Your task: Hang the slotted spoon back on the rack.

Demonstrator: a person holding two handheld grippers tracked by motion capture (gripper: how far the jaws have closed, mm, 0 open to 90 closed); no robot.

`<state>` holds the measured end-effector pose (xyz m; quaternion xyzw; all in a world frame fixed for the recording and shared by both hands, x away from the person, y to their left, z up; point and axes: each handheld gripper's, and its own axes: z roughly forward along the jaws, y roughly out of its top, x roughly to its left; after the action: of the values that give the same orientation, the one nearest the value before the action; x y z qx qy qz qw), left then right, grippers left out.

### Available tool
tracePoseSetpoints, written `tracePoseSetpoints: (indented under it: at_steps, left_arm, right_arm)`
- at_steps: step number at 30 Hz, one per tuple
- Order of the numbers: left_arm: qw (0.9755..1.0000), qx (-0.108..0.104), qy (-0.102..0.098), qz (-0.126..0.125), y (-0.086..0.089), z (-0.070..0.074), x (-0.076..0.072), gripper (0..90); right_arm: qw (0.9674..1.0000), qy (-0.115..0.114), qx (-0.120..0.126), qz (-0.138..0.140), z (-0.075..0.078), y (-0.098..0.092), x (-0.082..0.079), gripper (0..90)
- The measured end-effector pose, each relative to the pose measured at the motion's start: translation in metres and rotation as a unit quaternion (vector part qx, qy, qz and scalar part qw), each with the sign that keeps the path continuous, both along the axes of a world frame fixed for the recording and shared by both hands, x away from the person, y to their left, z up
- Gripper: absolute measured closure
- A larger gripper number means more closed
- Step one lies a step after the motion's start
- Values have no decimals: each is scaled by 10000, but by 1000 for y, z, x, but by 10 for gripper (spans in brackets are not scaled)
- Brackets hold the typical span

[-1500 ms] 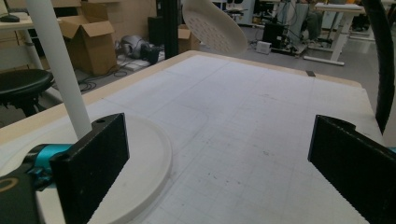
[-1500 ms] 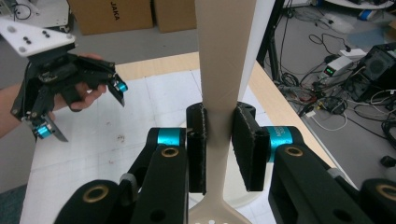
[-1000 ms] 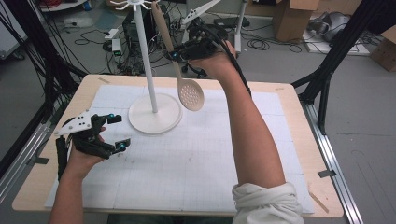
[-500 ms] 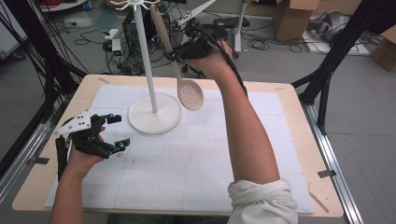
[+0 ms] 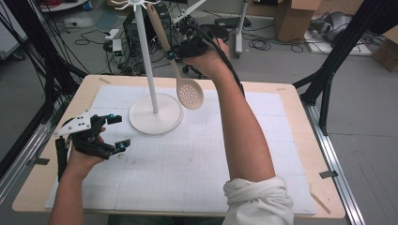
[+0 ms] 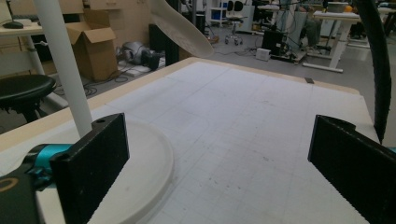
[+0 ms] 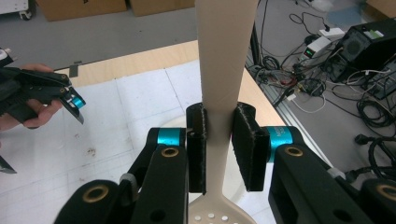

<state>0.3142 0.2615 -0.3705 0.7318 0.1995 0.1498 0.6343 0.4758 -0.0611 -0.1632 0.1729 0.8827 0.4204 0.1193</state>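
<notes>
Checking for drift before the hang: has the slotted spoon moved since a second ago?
Yes, slightly: the slotted spoon, clamped in the right gripper, has edged left toward the stand's white pole.

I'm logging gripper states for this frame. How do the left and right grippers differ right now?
The left gripper has its jaws wide apart and holds nothing; the right gripper is shut on the slotted spoon by its handle. The left hovers low over the white mat, beside the stand; the right is raised high, near the stand's pole. Both have black jaws with teal fittings.
</notes>
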Motion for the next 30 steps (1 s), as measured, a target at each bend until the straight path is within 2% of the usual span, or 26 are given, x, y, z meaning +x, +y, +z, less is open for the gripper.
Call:
tracePoseSetpoints:
  at_steps: [13,23,30]
  left_arm:
    - [10000,3,-8,-1,1,0,0,58]
    - [10000,-7,8,4,1,0,0,58]
    - [10000,19,9,-3,2,-1,1,58]
  right_arm:
    - [9996,145,148,-194,-1,-7,11,759]
    - [9997,197,145,-52,-8,2,16,759]
    - [9995,278,156,-88,-10,5,19,753]
